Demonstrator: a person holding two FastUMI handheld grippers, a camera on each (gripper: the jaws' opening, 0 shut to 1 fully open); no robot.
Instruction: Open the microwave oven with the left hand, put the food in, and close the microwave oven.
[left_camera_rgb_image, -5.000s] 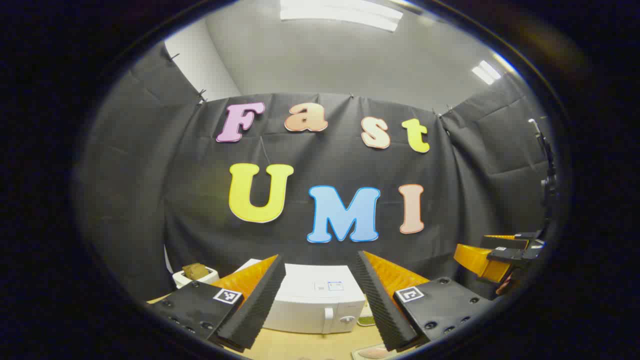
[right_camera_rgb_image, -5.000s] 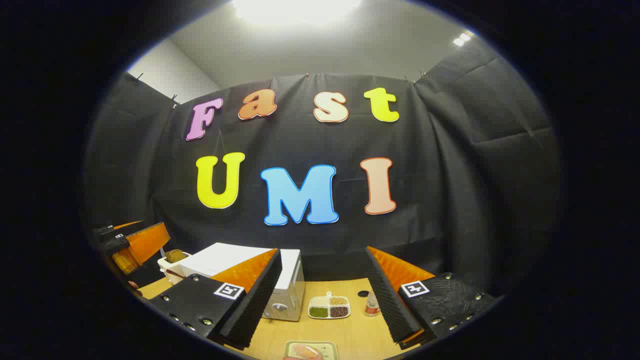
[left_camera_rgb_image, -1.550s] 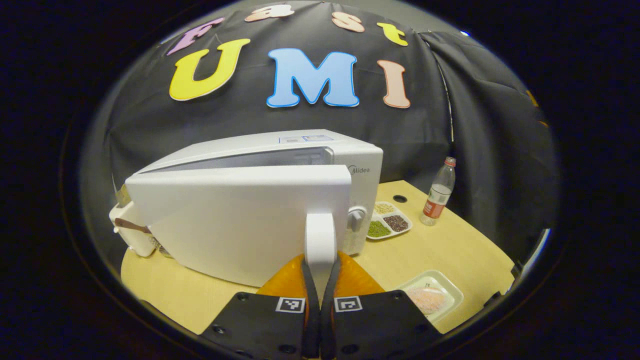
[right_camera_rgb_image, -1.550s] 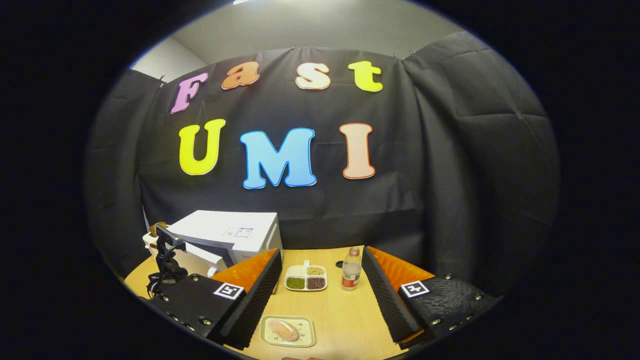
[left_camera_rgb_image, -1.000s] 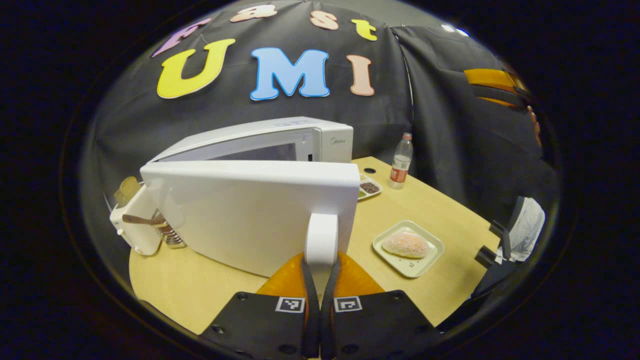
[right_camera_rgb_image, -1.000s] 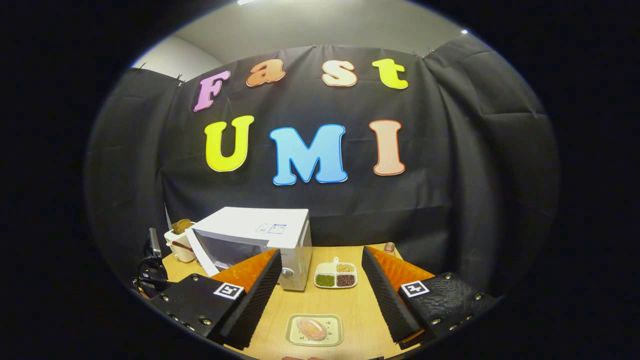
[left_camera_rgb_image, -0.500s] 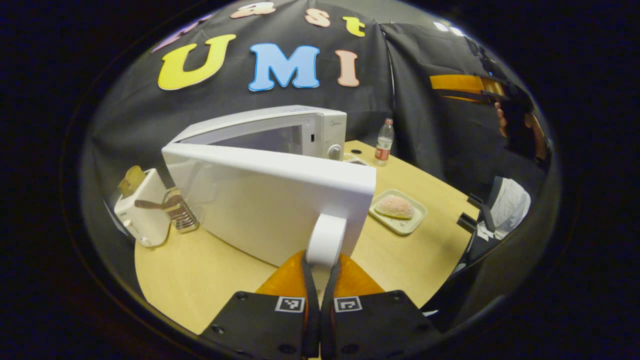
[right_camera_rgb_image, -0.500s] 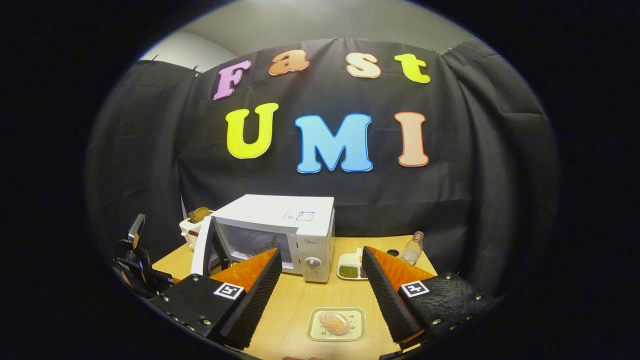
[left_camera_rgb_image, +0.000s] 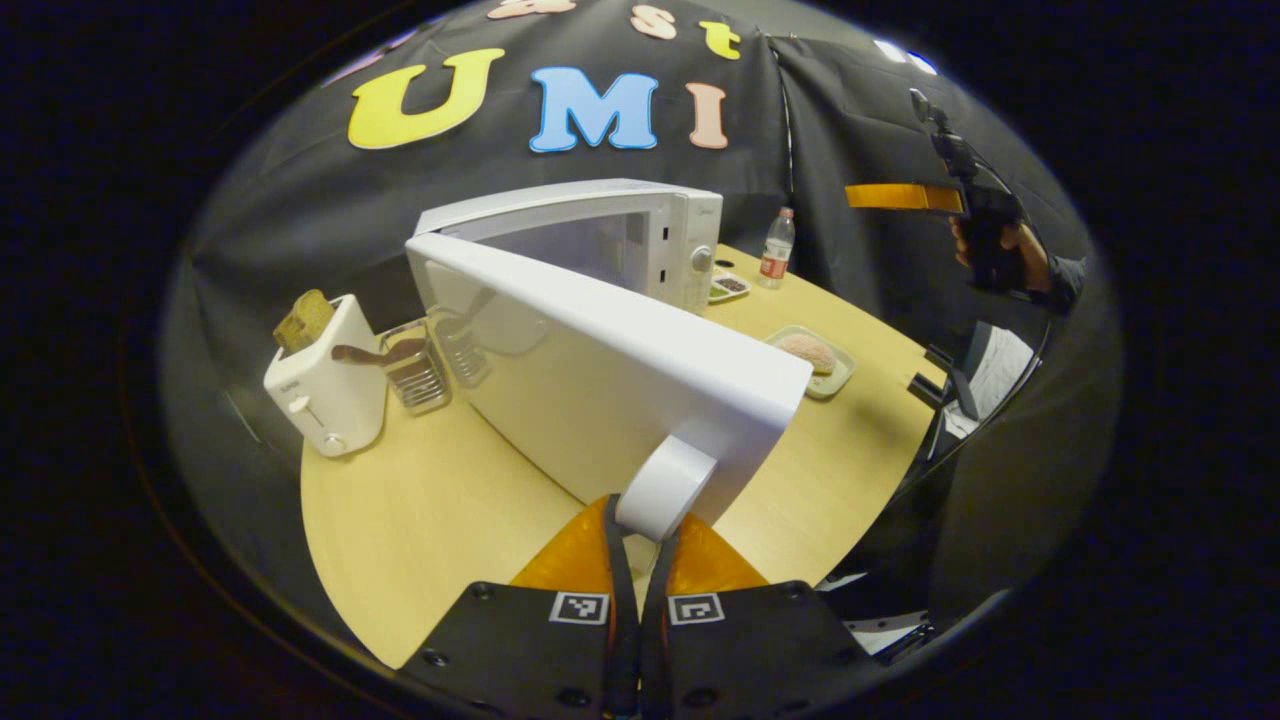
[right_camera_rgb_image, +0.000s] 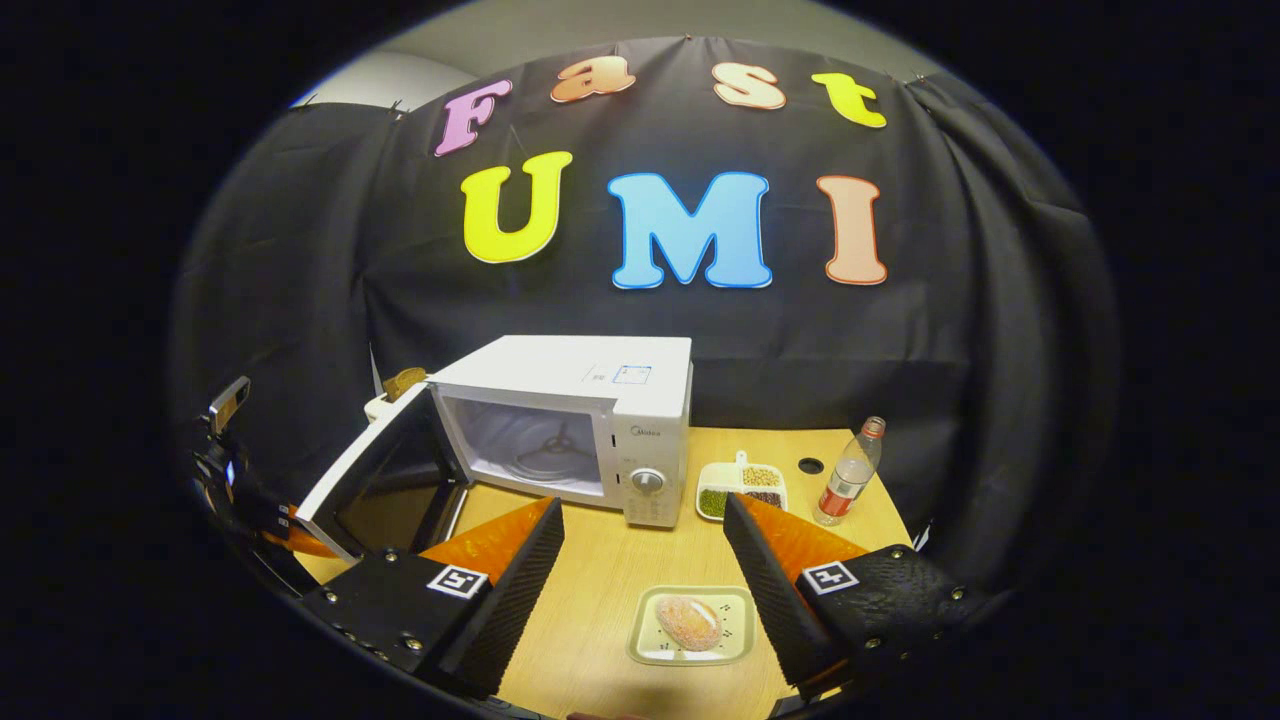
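Swung wide since a moment ago, the microwave door (left_camera_rgb_image: 600, 370) has its handle (left_camera_rgb_image: 665, 487) pinched in the left gripper (left_camera_rgb_image: 640, 560), while the right gripper (right_camera_rgb_image: 640, 590) hangs open above the soft food (right_camera_rgb_image: 688, 621) on its stiff, liftable tray (right_camera_rgb_image: 645, 645).

One microwave (right_camera_rgb_image: 600, 420), one toaster (left_camera_rgb_image: 325, 390), one bottle (right_camera_rgb_image: 848, 478), two trays (right_camera_rgb_image: 690, 624), two grippers (right_camera_rgb_image: 640, 590)
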